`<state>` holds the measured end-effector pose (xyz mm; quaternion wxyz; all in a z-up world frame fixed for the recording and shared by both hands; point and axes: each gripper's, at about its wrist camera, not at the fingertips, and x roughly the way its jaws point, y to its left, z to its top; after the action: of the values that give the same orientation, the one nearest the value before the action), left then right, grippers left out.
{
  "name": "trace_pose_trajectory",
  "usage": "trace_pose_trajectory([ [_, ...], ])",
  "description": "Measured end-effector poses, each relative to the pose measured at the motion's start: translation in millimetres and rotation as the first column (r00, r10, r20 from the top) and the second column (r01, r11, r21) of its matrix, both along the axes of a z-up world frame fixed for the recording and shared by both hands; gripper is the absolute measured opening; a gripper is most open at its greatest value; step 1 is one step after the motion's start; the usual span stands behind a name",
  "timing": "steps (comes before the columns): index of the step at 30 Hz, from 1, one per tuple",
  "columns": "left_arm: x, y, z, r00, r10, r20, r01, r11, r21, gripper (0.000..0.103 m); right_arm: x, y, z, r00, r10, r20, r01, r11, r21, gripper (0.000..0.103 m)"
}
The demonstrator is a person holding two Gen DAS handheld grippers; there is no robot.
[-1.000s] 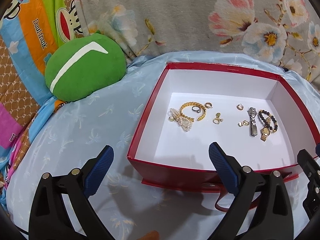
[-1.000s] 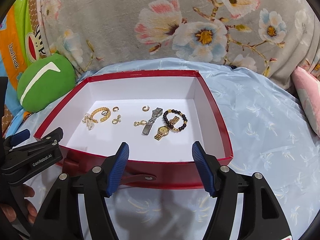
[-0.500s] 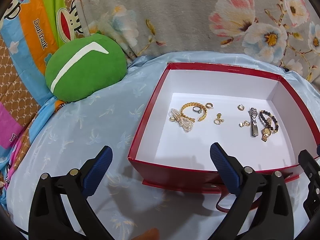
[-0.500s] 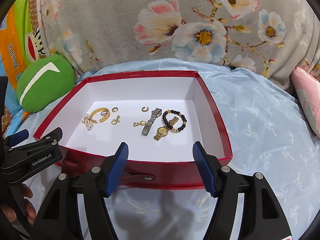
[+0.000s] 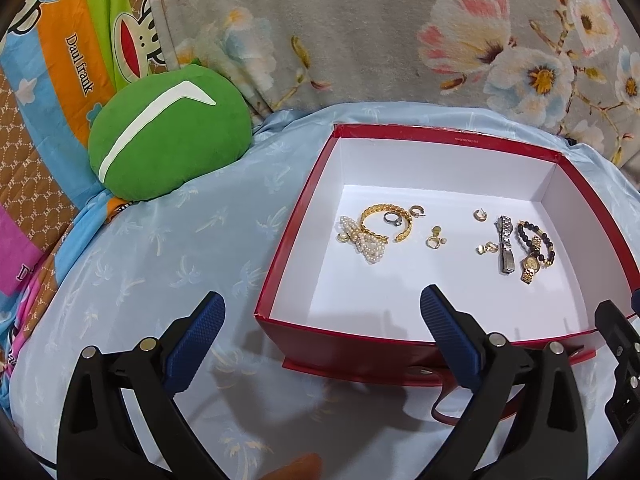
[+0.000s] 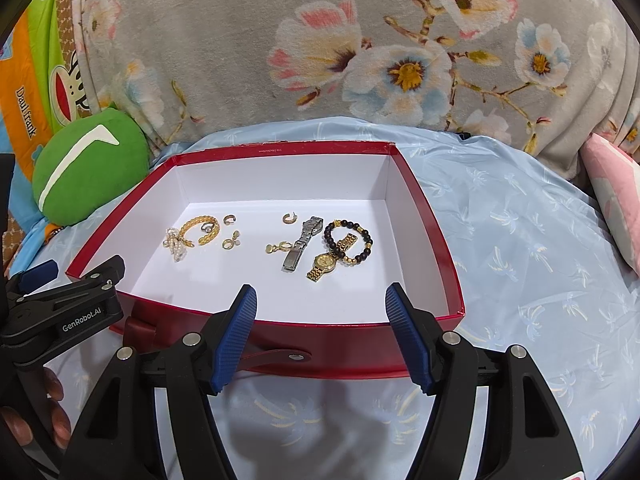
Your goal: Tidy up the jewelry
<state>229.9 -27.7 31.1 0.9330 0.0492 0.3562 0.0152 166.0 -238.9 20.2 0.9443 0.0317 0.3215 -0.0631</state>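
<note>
A red box with a white inside lies open on a light blue sheet. Inside lie a gold chain bangle, a pearl piece, small gold earrings, a silver watch, a gold watch and a dark bead bracelet. My left gripper is open and empty, in front of the box's near left corner. My right gripper is open and empty, over the box's near wall.
A green round cushion lies left of the box. A grey floral blanket rises behind it. A pink pillow lies at the far right. The left gripper shows in the right wrist view.
Both grippers have drawn back slightly from the box. The jewelry has not moved.
</note>
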Motion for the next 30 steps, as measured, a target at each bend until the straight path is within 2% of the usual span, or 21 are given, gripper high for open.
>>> trace_pose_trajectory([
  [30, 0.1, 0.3, 1.4, 1.0, -0.002, 0.004, 0.002, 1.0, 0.001, 0.096, 0.0, 0.6, -1.1, 1.0, 0.001, 0.002, -0.001, 1.0, -0.001, 0.065],
])
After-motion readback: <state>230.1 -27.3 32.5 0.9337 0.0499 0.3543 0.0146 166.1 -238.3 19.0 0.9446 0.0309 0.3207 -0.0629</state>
